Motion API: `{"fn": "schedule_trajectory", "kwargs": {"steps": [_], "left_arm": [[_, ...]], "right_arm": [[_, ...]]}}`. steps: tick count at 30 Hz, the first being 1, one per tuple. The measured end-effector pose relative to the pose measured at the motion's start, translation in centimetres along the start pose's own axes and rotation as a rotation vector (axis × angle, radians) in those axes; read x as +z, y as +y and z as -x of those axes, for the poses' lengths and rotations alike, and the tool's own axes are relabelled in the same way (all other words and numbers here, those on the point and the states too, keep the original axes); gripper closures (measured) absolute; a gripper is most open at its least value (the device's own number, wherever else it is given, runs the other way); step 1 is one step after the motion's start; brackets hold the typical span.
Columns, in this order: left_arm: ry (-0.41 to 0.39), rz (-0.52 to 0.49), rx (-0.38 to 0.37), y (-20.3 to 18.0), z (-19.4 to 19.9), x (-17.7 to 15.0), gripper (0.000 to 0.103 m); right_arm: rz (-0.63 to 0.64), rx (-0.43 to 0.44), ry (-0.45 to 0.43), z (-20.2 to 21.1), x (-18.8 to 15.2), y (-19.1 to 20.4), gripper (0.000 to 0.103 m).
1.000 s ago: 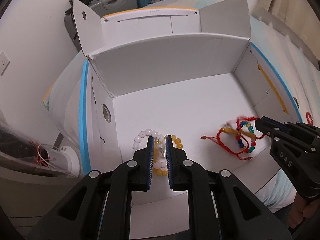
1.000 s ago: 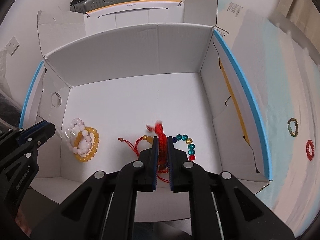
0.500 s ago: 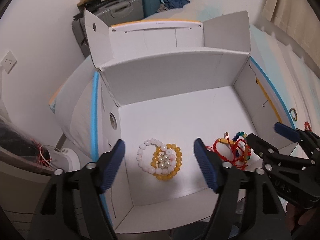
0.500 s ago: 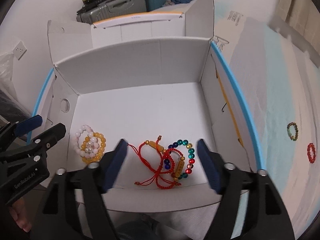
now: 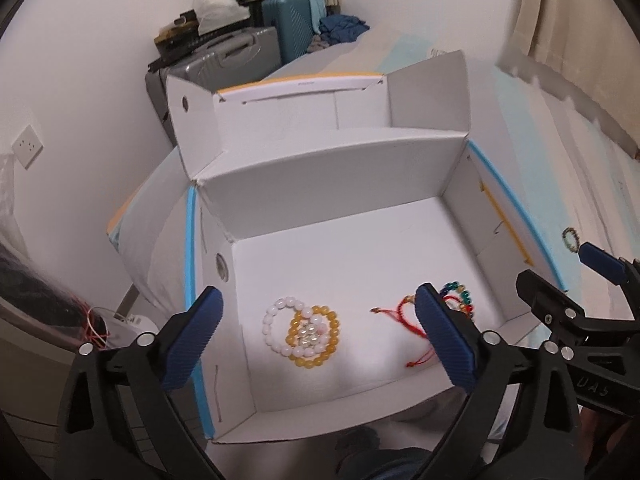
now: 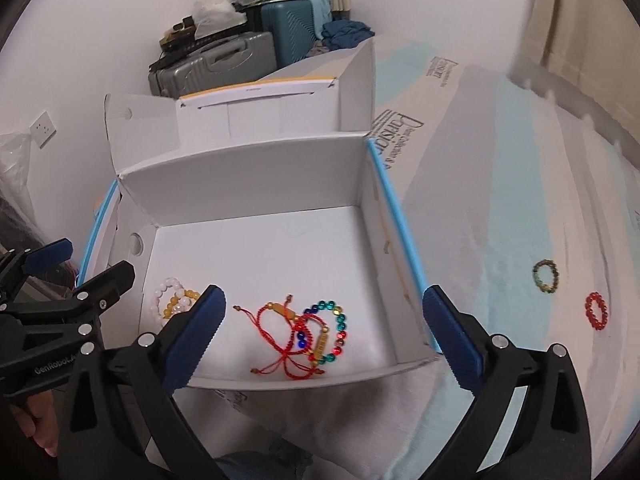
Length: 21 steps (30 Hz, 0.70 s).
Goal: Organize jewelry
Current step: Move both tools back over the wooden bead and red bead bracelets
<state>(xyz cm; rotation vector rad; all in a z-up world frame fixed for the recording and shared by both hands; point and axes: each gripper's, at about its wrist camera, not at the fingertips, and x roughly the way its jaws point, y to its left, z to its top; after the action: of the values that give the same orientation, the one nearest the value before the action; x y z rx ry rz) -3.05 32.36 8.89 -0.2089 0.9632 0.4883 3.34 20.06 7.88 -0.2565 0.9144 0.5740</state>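
Note:
An open white cardboard box (image 5: 332, 184) (image 6: 256, 184) holds the jewelry. White, yellow and pearl bead bracelets (image 5: 302, 330) (image 6: 172, 300) lie piled at its front left. Red cord bracelets and a multicoloured bead bracelet (image 6: 310, 332) (image 5: 404, 312) lie at its front right. My left gripper (image 5: 320, 336) is open and empty above the bead pile. My right gripper (image 6: 322, 332) is open and empty above the red pile. On the bed outside the box lie a dark green bead bracelet (image 6: 546, 276) (image 5: 571, 238) and a red bead bracelet (image 6: 597, 311).
The box sits on a bed with a pale blue and white cover (image 6: 500, 208). Suitcases (image 5: 240, 56) with clutter on top stand at the back wall. A curtain (image 6: 592, 20) hangs at the right. A bag with red wire (image 5: 60, 312) is at the left.
Both grippers opened, releasing the pearl bracelet and the red bracelet into the box, then rose and pulled back from it.

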Motion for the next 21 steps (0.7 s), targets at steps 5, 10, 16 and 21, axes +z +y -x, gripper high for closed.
{"fn": "schedule_trajectory", "kwargs": {"steps": [5, 10, 16, 21], "left_arm": [[-0.021, -0.017, -0.02, -2.3, 1.1, 0.3, 0.006], [-0.032, -0.049, -0.04, -5.3, 1.9, 0.5, 0.006], [-0.042, -0.101, -0.088, -10.4, 2.5, 0.5, 0.006], [-0.051, -0.137, -0.123, -14.1, 3.0, 0.5, 0.006]], "right_arm": [[-0.031, -0.021, -0.016, 1.7, -0.4, -2.8, 0.008], [-0.07, -0.049, -0.025, 3.4, -1.2, -6.3, 0.008], [-0.115, -0.098, -0.03, 5.3, -2.5, -11.0, 0.008], [-0.152, -0.141, -0.034, 6.6, -3.4, -14.8, 0.008]]}}
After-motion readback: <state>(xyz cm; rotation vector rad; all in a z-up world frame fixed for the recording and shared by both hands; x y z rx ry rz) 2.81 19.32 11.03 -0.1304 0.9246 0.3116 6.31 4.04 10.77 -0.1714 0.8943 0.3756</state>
